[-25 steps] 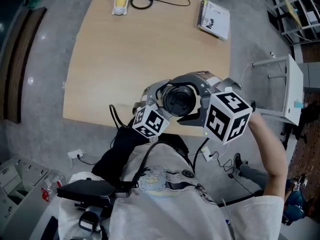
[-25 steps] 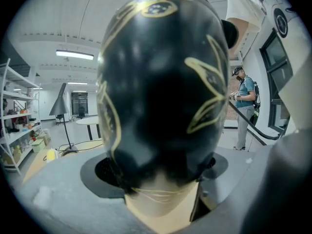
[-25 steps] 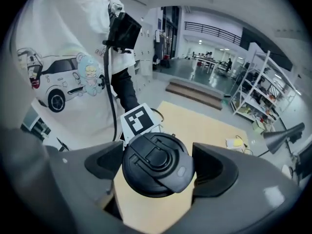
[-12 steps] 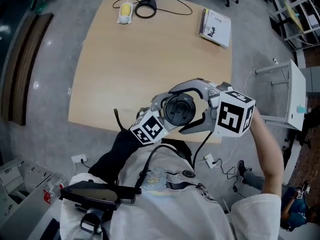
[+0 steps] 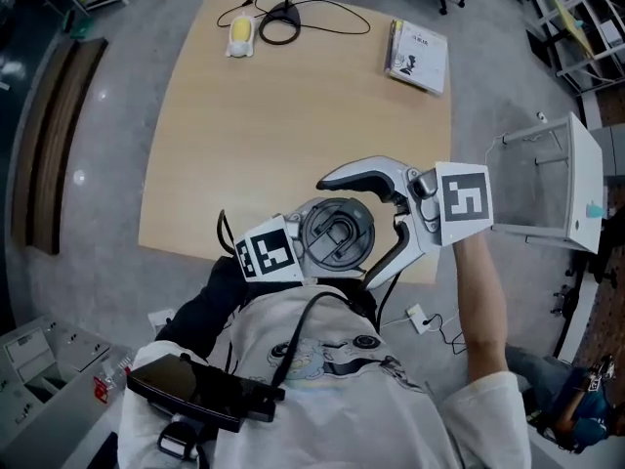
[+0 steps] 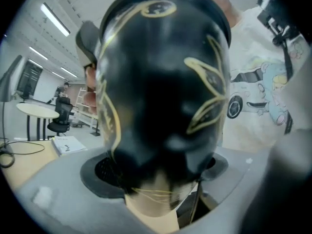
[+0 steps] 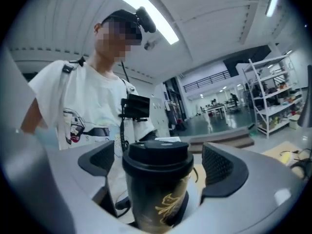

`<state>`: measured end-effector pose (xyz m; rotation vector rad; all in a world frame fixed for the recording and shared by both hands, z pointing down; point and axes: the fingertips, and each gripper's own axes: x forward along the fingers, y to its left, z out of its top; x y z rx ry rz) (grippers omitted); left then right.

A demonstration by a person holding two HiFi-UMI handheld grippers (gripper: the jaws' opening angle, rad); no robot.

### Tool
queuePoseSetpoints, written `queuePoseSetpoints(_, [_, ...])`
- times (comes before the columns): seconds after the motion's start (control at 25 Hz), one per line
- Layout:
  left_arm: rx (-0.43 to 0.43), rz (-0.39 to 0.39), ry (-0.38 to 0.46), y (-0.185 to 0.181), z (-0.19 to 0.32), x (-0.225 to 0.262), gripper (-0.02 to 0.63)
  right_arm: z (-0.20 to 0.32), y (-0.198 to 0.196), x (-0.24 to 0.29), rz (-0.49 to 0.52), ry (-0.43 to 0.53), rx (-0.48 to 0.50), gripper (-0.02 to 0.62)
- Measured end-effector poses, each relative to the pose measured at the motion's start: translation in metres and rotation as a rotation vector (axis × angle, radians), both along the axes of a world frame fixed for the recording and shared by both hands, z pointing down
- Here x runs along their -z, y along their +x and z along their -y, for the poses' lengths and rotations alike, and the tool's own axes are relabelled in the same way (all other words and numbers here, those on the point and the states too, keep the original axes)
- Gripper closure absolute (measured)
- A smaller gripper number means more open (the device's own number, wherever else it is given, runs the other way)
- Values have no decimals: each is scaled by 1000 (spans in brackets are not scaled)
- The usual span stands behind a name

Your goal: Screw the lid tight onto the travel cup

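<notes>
The black travel cup (image 6: 161,82) with gold line drawings is held upright above the table's near edge, with my left gripper (image 6: 161,179) shut on its body. Its black lid (image 5: 335,235) sits on top and faces the head view. In the right gripper view the lid (image 7: 157,155) stands between the two pads (image 7: 218,168) with a gap on each side. My right gripper (image 5: 348,231) straddles the lid, and its jaws are opening and not touching it. The left gripper's jaws are hidden under the cup in the head view.
The wooden table (image 5: 273,125) carries a book (image 5: 418,49) at its far right, a yellow object (image 5: 239,33) and a black cable loop (image 5: 278,22) at the far edge. A white stand (image 5: 547,179) is on the floor to the right.
The right gripper's jaws have spread away from the lid. Both grippers and the cup have shifted slightly left and lower in the head view.
</notes>
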<state>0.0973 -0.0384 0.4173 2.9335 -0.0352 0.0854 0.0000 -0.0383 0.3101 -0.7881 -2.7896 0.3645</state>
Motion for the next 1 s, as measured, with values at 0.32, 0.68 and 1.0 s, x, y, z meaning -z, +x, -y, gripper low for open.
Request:
queuePoseSetpoints(0.32, [-30, 10, 20, 0, 4, 13, 210, 1, -3, 17, 126, 39, -43, 138])
queuePoseSetpoints(0.68, [120, 33, 28, -14, 38, 11, 209, 24, -1, 21, 143, 25, -406, 11])
queuePoseSetpoints(1.0, [-303, -58, 17, 13, -36, 42, 210, -27, 6, 38, 141, -44, 285, 83])
